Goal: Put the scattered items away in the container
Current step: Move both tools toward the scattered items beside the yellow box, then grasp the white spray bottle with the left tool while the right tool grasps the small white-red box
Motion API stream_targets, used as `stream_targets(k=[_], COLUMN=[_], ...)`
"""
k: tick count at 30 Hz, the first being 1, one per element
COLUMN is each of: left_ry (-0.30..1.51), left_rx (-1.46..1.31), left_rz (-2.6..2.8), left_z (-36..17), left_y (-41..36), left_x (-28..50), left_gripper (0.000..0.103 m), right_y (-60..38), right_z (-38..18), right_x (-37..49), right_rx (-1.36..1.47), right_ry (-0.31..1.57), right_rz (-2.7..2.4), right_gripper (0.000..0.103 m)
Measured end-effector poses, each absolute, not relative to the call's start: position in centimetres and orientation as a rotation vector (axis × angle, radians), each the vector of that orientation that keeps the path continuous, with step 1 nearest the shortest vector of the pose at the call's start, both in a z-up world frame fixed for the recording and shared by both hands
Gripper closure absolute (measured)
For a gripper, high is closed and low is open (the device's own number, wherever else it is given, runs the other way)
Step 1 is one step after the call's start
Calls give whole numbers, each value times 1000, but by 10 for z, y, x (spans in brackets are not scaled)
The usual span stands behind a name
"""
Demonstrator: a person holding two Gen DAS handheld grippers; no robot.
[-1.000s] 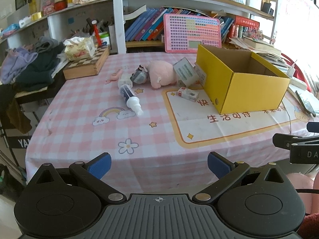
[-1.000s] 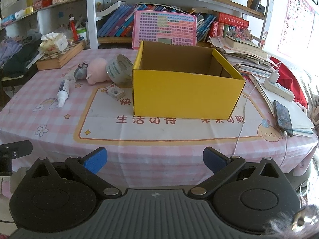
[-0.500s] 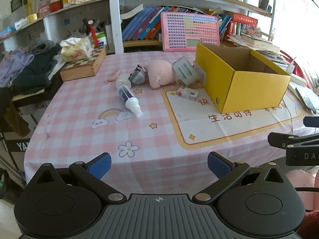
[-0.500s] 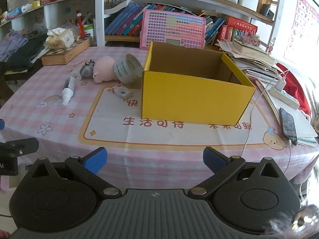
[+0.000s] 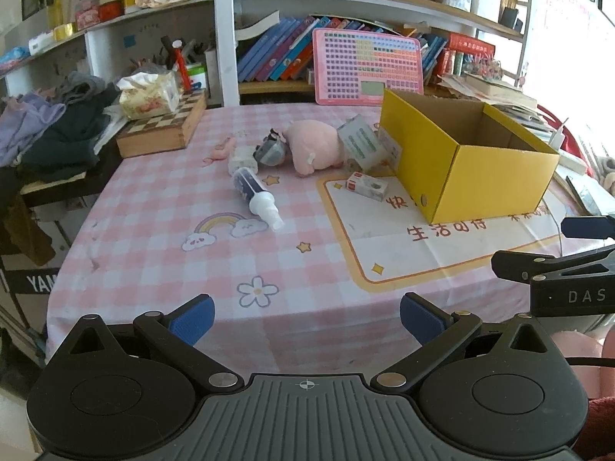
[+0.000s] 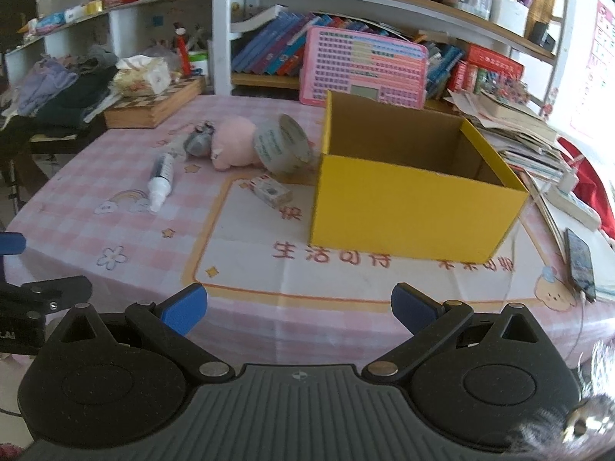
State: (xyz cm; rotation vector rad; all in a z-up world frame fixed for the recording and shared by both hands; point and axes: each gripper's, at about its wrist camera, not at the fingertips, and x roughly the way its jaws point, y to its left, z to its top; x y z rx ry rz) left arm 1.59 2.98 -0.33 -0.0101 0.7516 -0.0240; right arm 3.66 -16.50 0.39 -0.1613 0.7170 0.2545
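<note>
An open yellow cardboard box (image 5: pixel 476 176) (image 6: pixel 411 207) stands on the pink checked tablecloth (image 5: pixel 161 207). Left of it lie a pink plush toy (image 5: pixel 315 146) (image 6: pixel 232 142), a clear round tub (image 5: pixel 363 142) (image 6: pixel 282 146) tipped against the box, a small white carton (image 5: pixel 367 186) (image 6: pixel 271 190), a spray bottle (image 5: pixel 255 196) (image 6: pixel 161 180) and a grey toy (image 5: pixel 271 150) (image 6: pixel 198 140). My left gripper (image 5: pixel 305 319) hangs open over the table's near edge. My right gripper (image 6: pixel 298 307) is open too, in front of the box. Both hold nothing.
A wooden chessboard box (image 5: pixel 161 130) with a tissue pack sits at the back left beside piled clothes (image 5: pixel 50 130). Shelves of books and a pink board (image 5: pixel 369 69) line the back. A phone (image 6: pixel 580 265), cable and paper stacks lie right of the box.
Both grippers have moved forward toward the table, so the box and items look larger. The right view has shifted slightly left. Jaws stay open.
</note>
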Motion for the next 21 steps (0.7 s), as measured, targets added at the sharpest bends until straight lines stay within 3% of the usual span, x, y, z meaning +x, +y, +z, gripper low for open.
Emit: stream_targets(k=[21], left_ry=[717], left_rx=[-19], left_rz=[-33], left_z=[-6], left_y=[51], left_x=[38], left_gripper=[0], right_y=[-118], right_z=[8], right_x=[68], right_rx=[-259], right_ry=[606], right_rz=[384], right_gripper=[3])
